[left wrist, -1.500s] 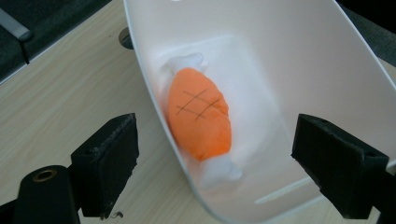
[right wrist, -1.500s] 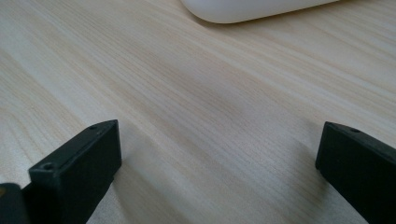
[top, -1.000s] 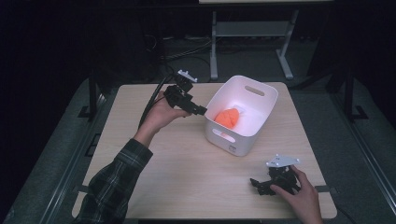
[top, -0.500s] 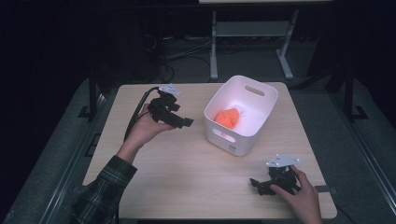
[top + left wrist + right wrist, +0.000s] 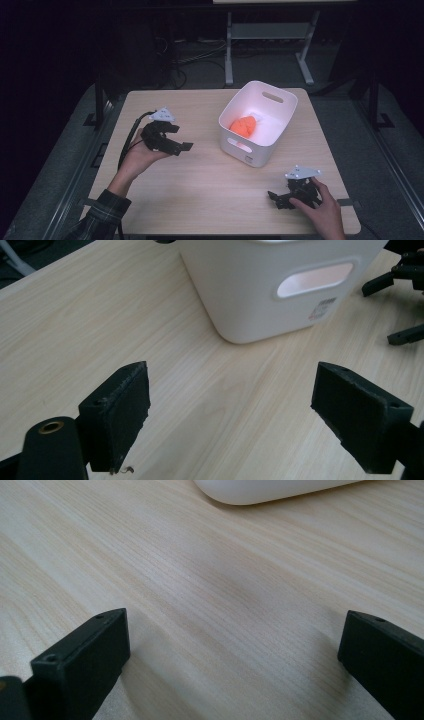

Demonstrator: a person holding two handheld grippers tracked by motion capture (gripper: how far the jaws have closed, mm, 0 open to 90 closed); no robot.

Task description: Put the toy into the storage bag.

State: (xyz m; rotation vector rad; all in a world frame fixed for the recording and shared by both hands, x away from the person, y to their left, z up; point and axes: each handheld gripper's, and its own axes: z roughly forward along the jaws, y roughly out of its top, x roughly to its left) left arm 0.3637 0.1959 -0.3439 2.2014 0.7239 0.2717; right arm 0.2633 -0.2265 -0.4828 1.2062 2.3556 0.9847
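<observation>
Dark surroundings frame a light wooden table (image 5: 200, 200), with a metal stand and cables on the floor behind it. On the right half of the table stands a white bin (image 5: 257, 122) with cut-out handles. An orange object (image 5: 244, 125) lies on the bin's floor, toward the near-left wall; its exact kind cannot be told.

The left gripper (image 5: 175, 145) is held above the table, left of the bin and apart from it, its jaws pointing toward the bin. In the left gripper view the jaws stand wide apart with nothing between them, and the bin's handle slot (image 5: 315, 279) faces the camera. This placement suggests the orange object is deposited and the tool is clear of the bin.

The right gripper (image 5: 277, 197) rests low at the table's near-right corner, well apart from the bin. Its jaws also stand wide apart and empty over bare wood, a parked position that keeps it out of the working area.
</observation>
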